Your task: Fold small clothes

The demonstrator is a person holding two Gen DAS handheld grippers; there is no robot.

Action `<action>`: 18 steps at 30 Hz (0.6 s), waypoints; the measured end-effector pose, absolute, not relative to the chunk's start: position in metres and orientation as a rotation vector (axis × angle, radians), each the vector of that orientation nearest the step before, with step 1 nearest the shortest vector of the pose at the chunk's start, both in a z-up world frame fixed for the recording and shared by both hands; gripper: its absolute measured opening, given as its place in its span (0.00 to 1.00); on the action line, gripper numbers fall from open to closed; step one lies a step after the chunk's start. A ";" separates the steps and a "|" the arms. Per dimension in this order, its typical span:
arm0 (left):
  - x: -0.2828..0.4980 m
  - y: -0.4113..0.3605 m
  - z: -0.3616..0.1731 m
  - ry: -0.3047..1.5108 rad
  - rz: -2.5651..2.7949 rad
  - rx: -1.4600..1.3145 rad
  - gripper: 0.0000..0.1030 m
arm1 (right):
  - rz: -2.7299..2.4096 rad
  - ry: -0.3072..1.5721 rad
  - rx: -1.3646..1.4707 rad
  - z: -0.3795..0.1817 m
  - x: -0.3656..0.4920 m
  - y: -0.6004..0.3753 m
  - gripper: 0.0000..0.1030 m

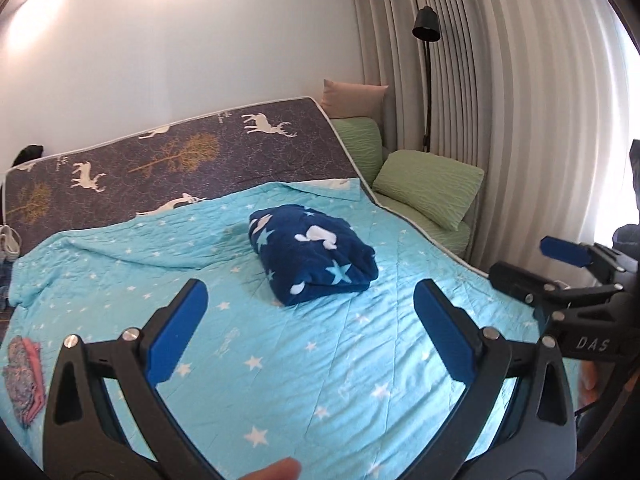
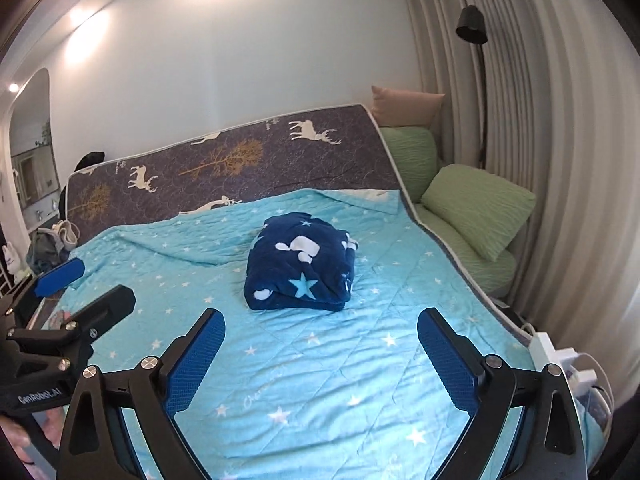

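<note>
Bright room; ceiling-light glare on wall, daylight through curtains; strong fisheye bending, dark corners.

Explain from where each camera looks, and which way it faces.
Left wrist: on the left tool, facing across the bed toward the folded navy garment; right tool and a fingertip show.
Right wrist: on the right tool, facing likewise; left tool shows.
Shared: garment, bed, green pillow, lamp.

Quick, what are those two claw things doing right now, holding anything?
Left hand-held gripper: open, holding nothing.
Right hand-held gripper: open, holding nothing.
</note>
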State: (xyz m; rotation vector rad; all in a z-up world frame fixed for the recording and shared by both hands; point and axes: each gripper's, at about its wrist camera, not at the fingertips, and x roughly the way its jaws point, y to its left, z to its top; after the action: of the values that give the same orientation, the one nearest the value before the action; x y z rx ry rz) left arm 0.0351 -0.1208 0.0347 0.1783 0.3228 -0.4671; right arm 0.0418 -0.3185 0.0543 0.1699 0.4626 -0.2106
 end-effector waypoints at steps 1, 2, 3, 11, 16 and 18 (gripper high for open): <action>0.030 -0.118 0.033 0.320 -0.453 0.181 0.99 | -0.222 0.460 0.165 0.052 0.038 -0.316 0.96; 0.026 -0.117 0.031 0.320 -0.443 0.182 0.99 | -0.233 0.462 0.157 0.049 0.034 -0.313 0.96; 0.021 -0.114 0.027 0.325 -0.434 0.185 0.99 | -0.240 0.469 0.150 0.046 0.031 -0.311 0.96; -0.002 -0.102 0.011 0.363 -0.442 0.189 0.99 | -0.229 0.490 0.213 0.028 0.012 -0.300 0.96; -0.010 -0.100 0.008 0.376 -0.447 0.198 0.99 | -0.213 0.469 0.192 0.033 0.007 -0.289 0.96; -0.011 -0.098 0.009 0.376 -0.449 0.190 0.99 | -0.207 0.464 0.179 0.036 0.006 -0.285 0.96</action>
State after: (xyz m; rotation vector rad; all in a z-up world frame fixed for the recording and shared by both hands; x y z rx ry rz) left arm -0.0110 -0.0983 0.0090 0.1905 0.3757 -0.4488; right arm 0.0056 -0.2847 0.0358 0.1792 0.4636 -0.2069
